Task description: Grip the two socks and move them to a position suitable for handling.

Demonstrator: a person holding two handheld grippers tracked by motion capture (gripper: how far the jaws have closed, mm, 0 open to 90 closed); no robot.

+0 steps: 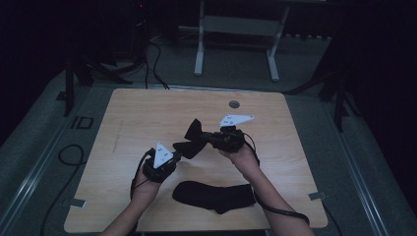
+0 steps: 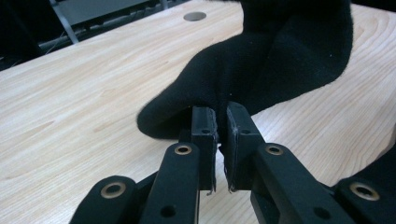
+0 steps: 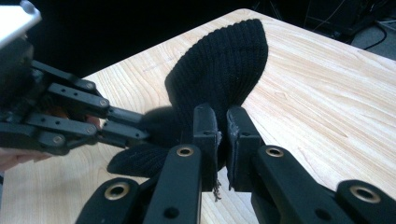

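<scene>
Sock [image 1: 193, 138] hung above the table [image 1: 137, 118] mid-centre, its long axis running near-left to far-right between my grippers. Left gripper [image 1: 178, 154] pinched its near-left end, right gripper [image 1: 210, 137] its far-right part. Second sock [image 1: 216, 195] lay flat nearer, closest to my right arm.

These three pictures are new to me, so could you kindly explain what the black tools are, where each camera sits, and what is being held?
A person sits at a wooden table and holds a hand-operated gripper in each hand. The wide picture comes from a fixed camera above, looking down. The other two come from cameras riding on the grippers, each looking along its own two black jaws. The left gripper and the right gripper are both shut on the same black sock, lifted between them above the table. In the left gripper view the sock's smooth end is pinched; the right gripper view shows its ribbed end. A second black sock lies flat near the table's front edge.
</scene>
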